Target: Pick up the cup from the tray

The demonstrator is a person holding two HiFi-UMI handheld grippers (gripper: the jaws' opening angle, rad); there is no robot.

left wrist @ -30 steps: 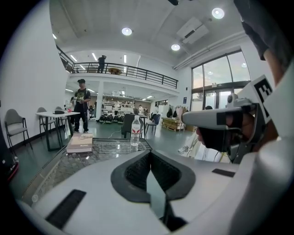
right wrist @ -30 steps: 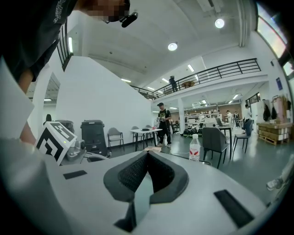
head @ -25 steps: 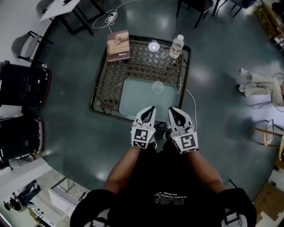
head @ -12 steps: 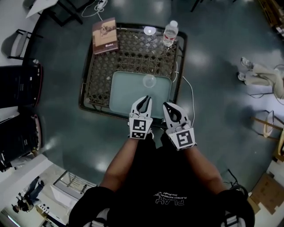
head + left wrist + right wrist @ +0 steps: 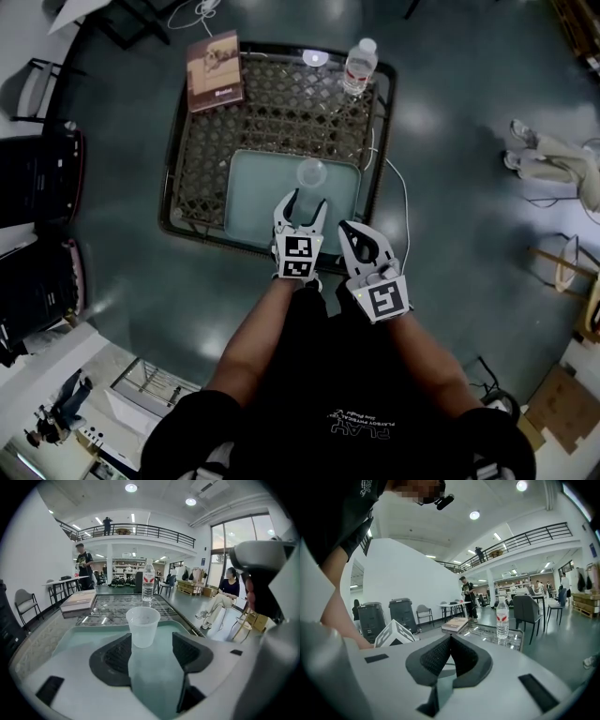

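A clear plastic cup (image 5: 311, 172) stands upright on the pale green tray (image 5: 262, 197), near its far right side. My left gripper (image 5: 307, 201) is over the tray's near edge, just short of the cup, and its jaws are opening. In the left gripper view the cup (image 5: 142, 626) stands just beyond the fingertips of the left gripper (image 5: 151, 643), with nothing between them. My right gripper (image 5: 350, 229) hangs beside the left one at the table's near edge. It is shut and empty, as the right gripper view shows (image 5: 450, 637).
The tray lies on a lattice-top table (image 5: 281, 103) with a dark frame. At the far side are a book (image 5: 214, 58), a water bottle (image 5: 355, 67) and a small round lid-like thing (image 5: 315, 58). A cable (image 5: 403, 206) hangs off the right edge. Black bins (image 5: 37, 178) stand left.
My left gripper's jaws have gone from shut to wide apart, and it has moved forward over the tray toward the cup. The right gripper has stayed shut beside it.
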